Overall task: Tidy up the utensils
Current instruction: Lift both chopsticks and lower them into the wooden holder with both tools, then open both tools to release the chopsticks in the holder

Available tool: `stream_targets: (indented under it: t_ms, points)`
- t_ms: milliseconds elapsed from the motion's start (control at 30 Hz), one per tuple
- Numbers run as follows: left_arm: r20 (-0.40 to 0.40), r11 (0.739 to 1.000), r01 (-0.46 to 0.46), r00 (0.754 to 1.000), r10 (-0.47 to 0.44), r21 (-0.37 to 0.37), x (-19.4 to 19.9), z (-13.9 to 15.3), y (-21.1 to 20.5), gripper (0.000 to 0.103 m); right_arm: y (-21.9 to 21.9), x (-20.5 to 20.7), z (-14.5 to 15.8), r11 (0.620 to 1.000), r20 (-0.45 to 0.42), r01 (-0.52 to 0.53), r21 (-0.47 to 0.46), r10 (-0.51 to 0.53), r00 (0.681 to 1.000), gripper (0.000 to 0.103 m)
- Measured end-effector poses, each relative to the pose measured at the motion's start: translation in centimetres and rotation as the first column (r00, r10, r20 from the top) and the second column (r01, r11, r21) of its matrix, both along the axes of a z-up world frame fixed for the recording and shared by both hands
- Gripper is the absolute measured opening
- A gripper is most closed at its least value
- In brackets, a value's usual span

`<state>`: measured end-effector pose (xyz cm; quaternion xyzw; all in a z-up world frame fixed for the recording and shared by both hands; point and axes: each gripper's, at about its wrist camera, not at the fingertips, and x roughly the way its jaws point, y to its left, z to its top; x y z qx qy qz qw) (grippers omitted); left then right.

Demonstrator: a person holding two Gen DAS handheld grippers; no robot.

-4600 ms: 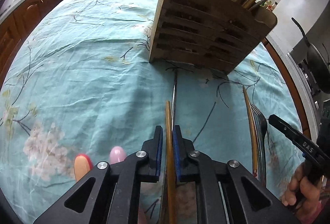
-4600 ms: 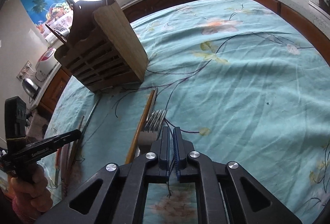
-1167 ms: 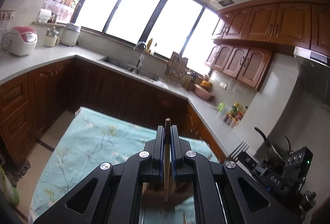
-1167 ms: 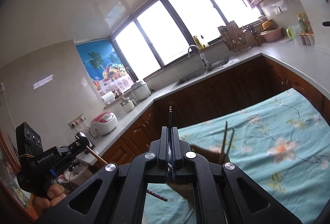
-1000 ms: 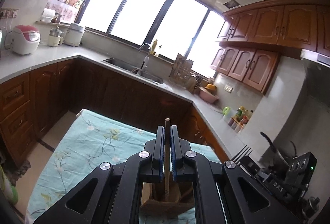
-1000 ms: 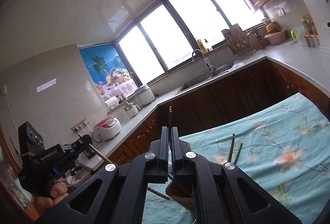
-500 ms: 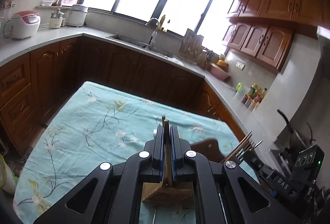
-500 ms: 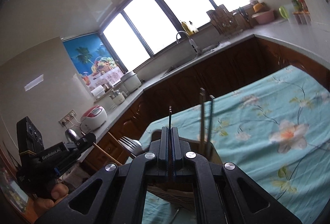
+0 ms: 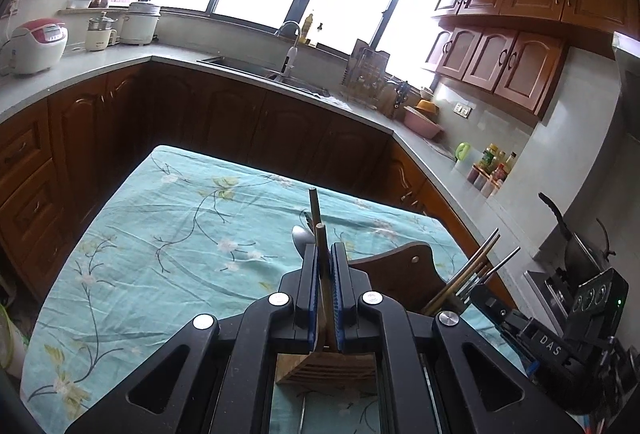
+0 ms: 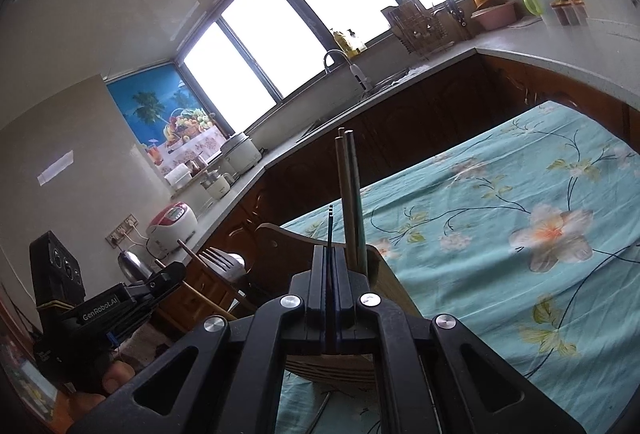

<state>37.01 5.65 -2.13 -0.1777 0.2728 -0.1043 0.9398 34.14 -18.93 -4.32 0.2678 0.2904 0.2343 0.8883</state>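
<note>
My left gripper (image 9: 324,254) is shut on a wooden chopstick (image 9: 321,266) that stands upright over the wooden utensil holder (image 9: 326,366). A second stick (image 9: 314,202) rises just behind it; I cannot tell whether it is held. A spoon bowl (image 9: 300,236) shows beside them. My right gripper (image 10: 330,262) is shut on a thin dark fork (image 10: 330,218), seen edge-on, above the holder (image 10: 276,238). Two chopsticks (image 10: 350,194) stand in the holder's right compartment. Each gripper shows in the other's view: the left gripper (image 10: 172,274), the right gripper (image 9: 484,300).
The holder stands on a table under a teal floral cloth (image 9: 160,234). Dark wooden cabinets and a grey counter (image 9: 120,62) with a sink run around the far sides. A person's hand (image 10: 108,382) grips the left tool. A stove with a pan (image 9: 576,246) lies to the right.
Both grippers have come down with their utensils. The holder, low and partly out of view a second ago, now sits directly under both sets of fingers.
</note>
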Motion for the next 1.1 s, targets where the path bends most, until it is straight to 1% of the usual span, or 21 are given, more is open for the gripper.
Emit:
stream_targets:
  t_ms: [133, 200, 333, 533, 600, 667, 700, 733, 767, 800, 833, 900, 933, 1000, 1100]
  points:
    - [-0.014, 1.000, 0.000, 1.000, 0.000, -0.001, 0.1, -0.2, 0.0, 0.007, -0.3, 0.4, 0.1, 1.000, -0.012, 0.008, 0.005, -0.008, 1.000, 0.003]
    - [-0.022, 1.000, -0.003, 1.000, 0.003, 0.000, 0.1, -0.4, 0.0, 0.010, -0.3, 0.5, 0.1, 1.000, -0.013, 0.010, 0.006, -0.010, 1.000, 0.007]
    - [-0.034, 1.000, -0.008, 0.999, 0.008, -0.005, 0.3, -0.5, 0.1, 0.015, -0.4, 0.5, 0.2, 1.000, -0.017, 0.015, 0.008, -0.015, 1.000, 0.007]
    - [-0.042, 1.000, -0.014, 0.999, 0.014, 0.001, 0.4, -0.4, -0.1, 0.019, -0.2, 0.6, 0.4, 1.000, -0.015, 0.016, -0.001, -0.016, 1.000, 0.008]
    - [-0.044, 1.000, -0.014, 0.999, 0.013, -0.001, 0.3, -0.4, 0.0, 0.020, -0.2, 0.6, 0.5, 1.000, -0.017, 0.017, 0.002, -0.017, 1.000, 0.009]
    - [-0.047, 1.000, -0.014, 0.999, 0.014, -0.002, 0.2, -0.4, -0.1, 0.022, -0.2, 0.6, 0.5, 1.000, -0.022, 0.019, -0.002, -0.020, 1.000, 0.011]
    - [-0.048, 1.000, -0.015, 0.999, 0.014, -0.003, 0.2, -0.4, -0.1, 0.028, -0.3, 0.5, 0.4, 1.000, -0.023, 0.018, -0.002, -0.019, 1.000, 0.016]
    - [-0.049, 1.000, -0.017, 0.999, 0.017, -0.004, 0.0, -0.3, 0.0, 0.038, -0.2, 0.5, 0.4, 1.000, -0.024, 0.017, -0.003, -0.018, 1.000, 0.020]
    - [-0.047, 1.000, -0.025, 0.999, 0.025, -0.004, -0.2, -0.2, 0.0, 0.046, -0.2, 0.4, 0.5, 1.000, -0.025, 0.019, -0.007, -0.019, 1.000, 0.032]
    - [-0.042, 0.999, -0.034, 0.999, 0.034, -0.005, -0.4, -0.2, 0.1, 0.057, -0.2, 0.3, 0.6, 1.000, -0.023, 0.022, -0.012, -0.022, 0.999, 0.042]
    - [-0.037, 0.999, -0.041, 0.999, 0.040, -0.008, -0.7, -0.1, 0.2, 0.063, -0.2, 0.2, 0.8, 1.000, -0.018, 0.024, -0.011, -0.024, 1.000, 0.045]
    - [-0.032, 0.999, -0.039, 0.999, 0.038, -0.011, -1.1, 0.0, 0.3, 0.065, -0.3, -0.1, 1.1, 1.000, -0.006, 0.028, -0.011, -0.028, 1.000, 0.051]
    - [-0.036, 0.999, -0.038, 0.999, 0.037, -0.010, -1.4, 0.1, 0.3, 0.068, -0.4, -0.3, 1.3, 0.999, 0.000, 0.032, -0.010, -0.032, 0.999, 0.055]
    - [-0.034, 0.999, -0.038, 0.999, 0.037, -0.009, -1.9, 0.2, 0.3, 0.070, -0.8, -0.7, 1.5, 0.999, 0.014, 0.041, 0.001, -0.041, 0.999, 0.076]
    - [-0.035, 0.999, -0.050, 0.998, 0.049, -0.009, -2.6, 0.3, 0.6, 0.075, -1.2, -1.1, 1.8, 0.999, 0.031, 0.052, 0.000, -0.052, 0.998, 0.080]
